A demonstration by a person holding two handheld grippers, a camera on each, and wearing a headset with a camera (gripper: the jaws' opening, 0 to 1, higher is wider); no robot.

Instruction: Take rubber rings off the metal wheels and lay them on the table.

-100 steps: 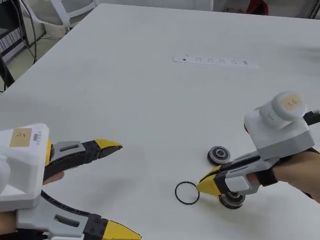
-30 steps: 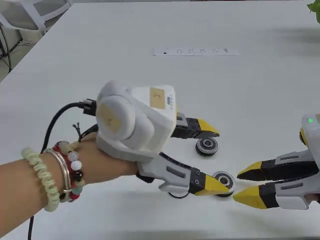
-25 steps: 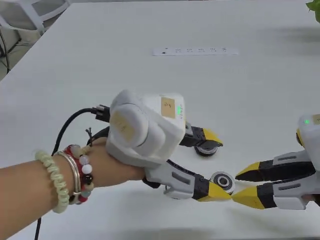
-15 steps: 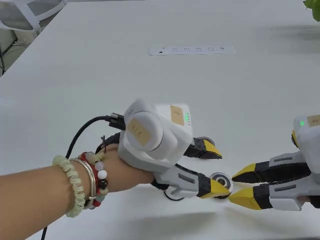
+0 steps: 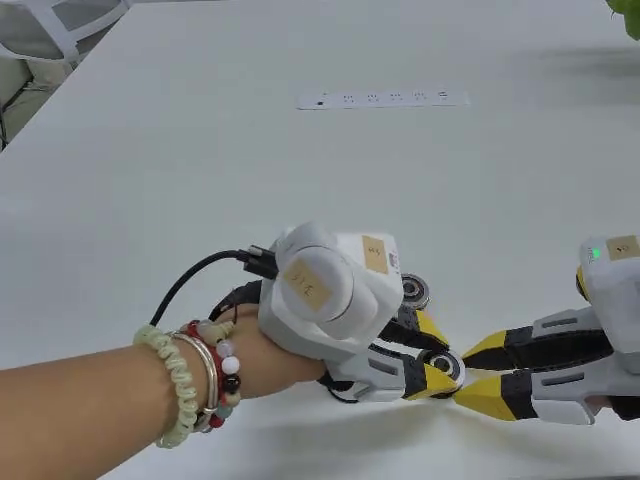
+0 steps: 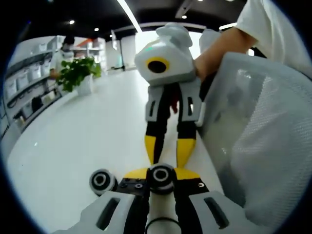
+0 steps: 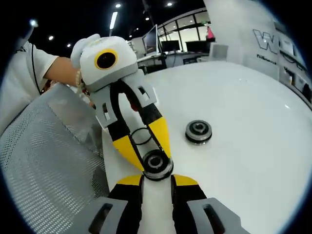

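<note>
A metal wheel with a dark rim [image 5: 447,363] sits between the yellow tips of my left gripper [image 5: 432,356], which is shut on it low over the table. In the left gripper view the same wheel [image 6: 162,176] shows between my jaws. My right gripper [image 5: 468,375] faces it from the right, open a little, tips right at the wheel [image 7: 157,165]. A second wheel [image 5: 413,291] lies flat just beyond. A loose black rubber ring [image 7: 141,136] lies on the table under the left gripper.
The white table [image 5: 200,180] stretches far behind and to the left. A white power strip [image 5: 382,99] lies near its far edge. A hand with bead bracelets [image 5: 195,375] holds the left gripper, whose black cable [image 5: 195,283] trails left.
The left gripper came in from the left, slid right and down to the nearer wheel and narrowed its jaws onto it. The right gripper stayed at the right, its tips now at the wheel.
</note>
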